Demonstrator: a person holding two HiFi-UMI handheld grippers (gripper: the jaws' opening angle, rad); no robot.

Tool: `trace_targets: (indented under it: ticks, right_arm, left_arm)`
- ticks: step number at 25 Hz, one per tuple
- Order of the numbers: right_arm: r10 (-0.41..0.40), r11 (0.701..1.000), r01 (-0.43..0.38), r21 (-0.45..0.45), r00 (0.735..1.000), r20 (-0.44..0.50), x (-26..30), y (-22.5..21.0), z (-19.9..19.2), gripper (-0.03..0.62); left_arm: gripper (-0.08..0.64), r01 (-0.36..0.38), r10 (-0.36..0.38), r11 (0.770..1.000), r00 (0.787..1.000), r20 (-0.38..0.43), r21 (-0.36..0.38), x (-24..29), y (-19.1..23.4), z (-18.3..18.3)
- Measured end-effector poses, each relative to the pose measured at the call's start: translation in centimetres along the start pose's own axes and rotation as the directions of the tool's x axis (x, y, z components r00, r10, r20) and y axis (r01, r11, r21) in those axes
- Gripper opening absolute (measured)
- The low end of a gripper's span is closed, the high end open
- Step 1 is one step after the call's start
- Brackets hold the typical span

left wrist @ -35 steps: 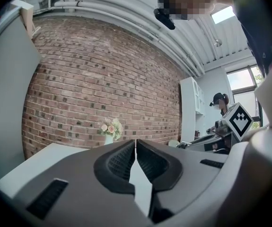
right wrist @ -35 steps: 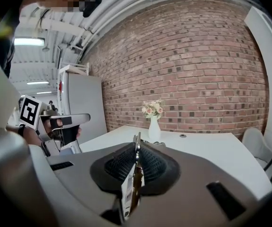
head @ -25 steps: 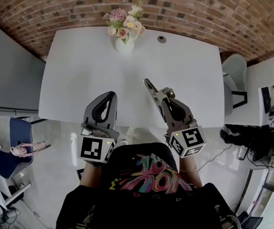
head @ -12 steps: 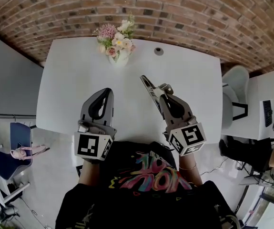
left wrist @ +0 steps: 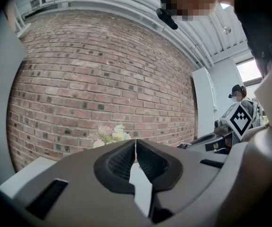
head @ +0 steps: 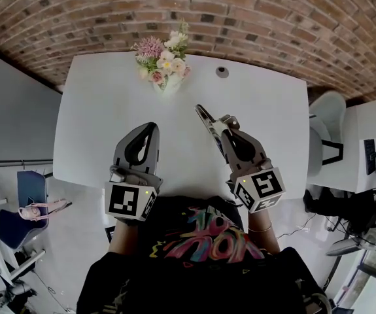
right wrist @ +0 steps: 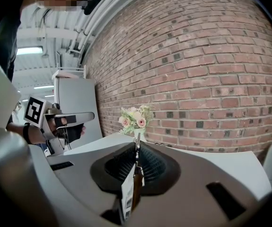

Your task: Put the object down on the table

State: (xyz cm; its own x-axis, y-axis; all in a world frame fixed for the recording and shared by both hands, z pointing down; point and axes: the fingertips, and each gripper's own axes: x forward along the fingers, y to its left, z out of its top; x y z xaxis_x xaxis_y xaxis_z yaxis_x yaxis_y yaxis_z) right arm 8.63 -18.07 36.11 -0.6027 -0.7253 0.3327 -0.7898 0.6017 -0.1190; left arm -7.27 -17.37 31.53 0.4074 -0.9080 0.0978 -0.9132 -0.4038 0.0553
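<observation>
My right gripper (head: 222,124) hovers over the near middle of the white table (head: 102,110), shut on a thin flat object (head: 205,118) that sticks out past the fingertips toward the vase. In the right gripper view this object (right wrist: 128,193) stands on edge between the pads, with a white label, a brown side and a metal tip. My left gripper (head: 151,128) hangs over the table's near edge, shut with nothing in it. In the left gripper view its pads (left wrist: 126,160) meet at the tip.
A white vase of pink and white flowers (head: 165,64) stands at the table's far edge, with a round grey cable hole (head: 222,72) to its right. A brick wall lies beyond. A white chair (head: 325,106) sits off the table's right end.
Both grippers hold nearly the same places above the table. The head view has shifted a little. The right gripper keeps its hold on the thin object.
</observation>
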Motion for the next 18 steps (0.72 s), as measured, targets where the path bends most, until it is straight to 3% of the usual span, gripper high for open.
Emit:
trace_targets:
  ticks: [18]
  right_arm:
    - [-0.029,0.999,0.03,0.012,0.999,-0.026,0.5,0.9,-2.0,0.043]
  left_arm:
    - [0.029,0.049,-0.049,0.999,0.999,-0.02,-0.003,0.0,0.1,-1.4]
